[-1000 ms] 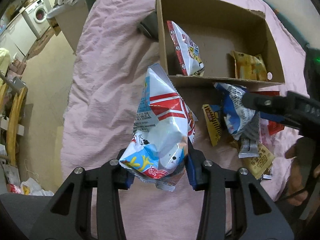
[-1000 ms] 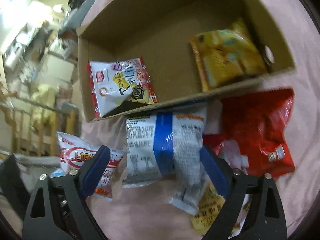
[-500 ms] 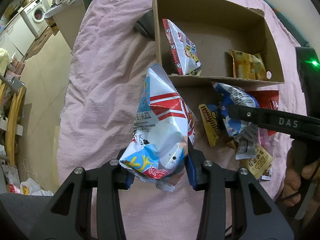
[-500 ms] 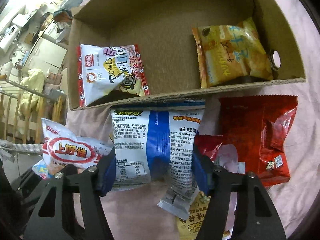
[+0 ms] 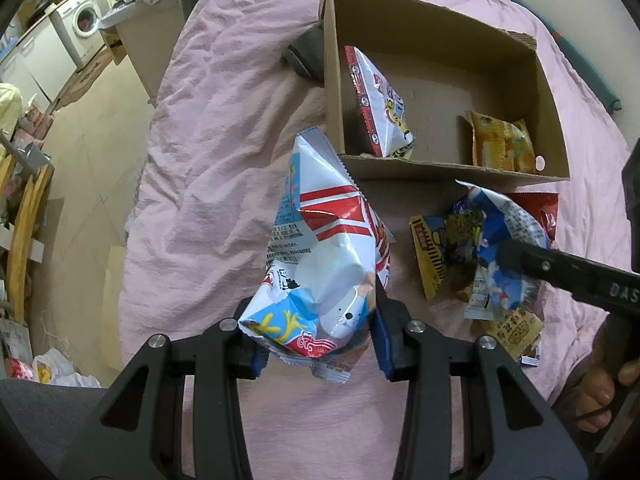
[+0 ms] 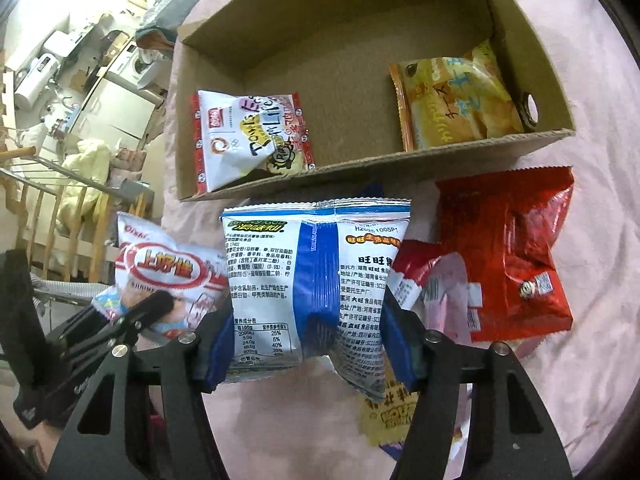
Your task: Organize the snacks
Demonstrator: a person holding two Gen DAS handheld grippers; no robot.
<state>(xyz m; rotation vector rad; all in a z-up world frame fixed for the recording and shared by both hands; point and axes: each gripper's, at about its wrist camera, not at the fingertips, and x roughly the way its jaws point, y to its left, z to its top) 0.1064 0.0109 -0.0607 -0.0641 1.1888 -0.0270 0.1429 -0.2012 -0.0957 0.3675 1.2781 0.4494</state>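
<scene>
Snacks half sorted: my left gripper [image 5: 316, 342] had its jaws clamped on a white-and-red shrimp-chip bag [image 5: 326, 264] above the pink bedsheet [image 5: 224, 184]. My right gripper [image 6: 306, 346] had just closed its jaws and squeezed a blue-and-white snack bag [image 6: 316, 276] just before the cardboard box [image 6: 360, 166], which held two packets.

right tool [image 6: 306, 344] closed — blue-white packet [image 6: 316, 280] gripped, lifted
</scene>
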